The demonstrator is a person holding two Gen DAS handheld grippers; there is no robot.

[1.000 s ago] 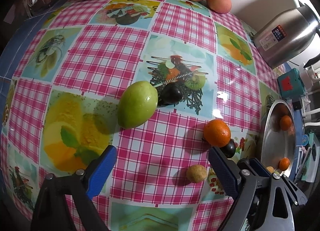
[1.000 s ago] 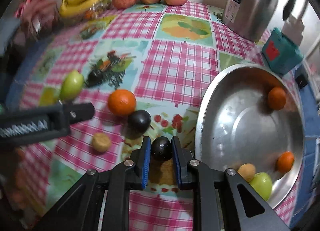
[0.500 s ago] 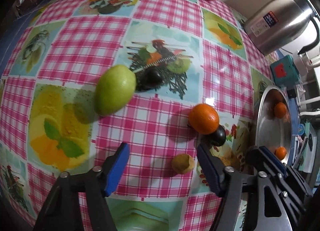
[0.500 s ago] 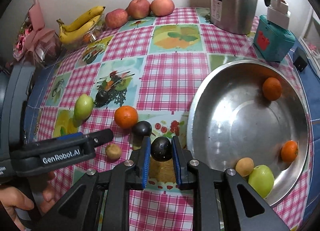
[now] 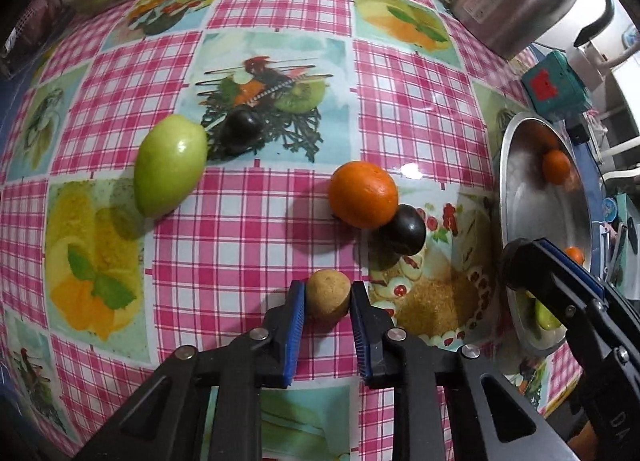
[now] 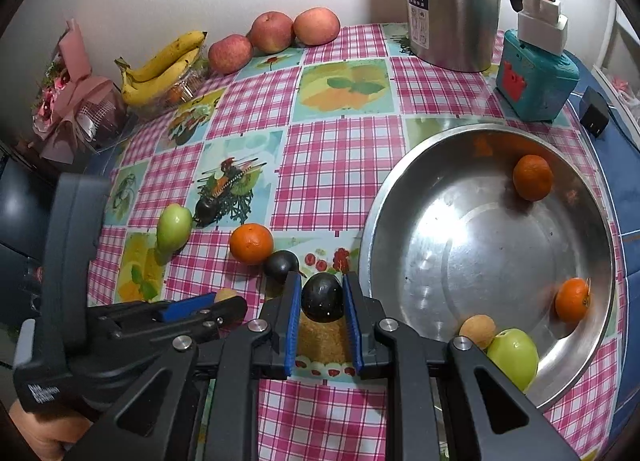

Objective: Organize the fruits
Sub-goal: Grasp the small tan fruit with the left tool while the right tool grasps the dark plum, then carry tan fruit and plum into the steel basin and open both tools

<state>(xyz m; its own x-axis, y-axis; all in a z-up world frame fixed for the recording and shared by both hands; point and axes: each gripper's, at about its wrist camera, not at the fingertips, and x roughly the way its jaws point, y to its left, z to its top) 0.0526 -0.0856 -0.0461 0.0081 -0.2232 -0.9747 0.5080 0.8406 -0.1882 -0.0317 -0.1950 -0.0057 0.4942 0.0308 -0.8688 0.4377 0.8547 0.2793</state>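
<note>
My left gripper (image 5: 328, 295) is shut on a small tan round fruit (image 5: 328, 293) that rests on the checked tablecloth. Beyond it lie an orange (image 5: 363, 194), a dark plum (image 5: 408, 230), a green fruit (image 5: 170, 170) and another dark plum (image 5: 241, 130). My right gripper (image 6: 321, 295) is shut on a dark plum (image 6: 322, 298), held just left of the steel bowl (image 6: 384, 221). Inside the bowl sit two oranges (image 6: 533, 177), a tan fruit (image 6: 477, 331) and a green apple (image 6: 513, 357). The left gripper's body (image 6: 120, 325) shows at the lower left of the right wrist view.
Bananas (image 6: 164, 65) and three red apples (image 6: 272, 32) line the back wall. A steel thermos (image 6: 450, 1) and a teal box (image 6: 536, 77) stand at the back right. A pink bouquet (image 6: 68, 97) lies at the far left. A person's hand (image 6: 44, 433) holds the left gripper.
My left gripper moved right and down over the small tan fruit and its jaws closed on it. My right gripper rose slightly, still holding the dark plum.
</note>
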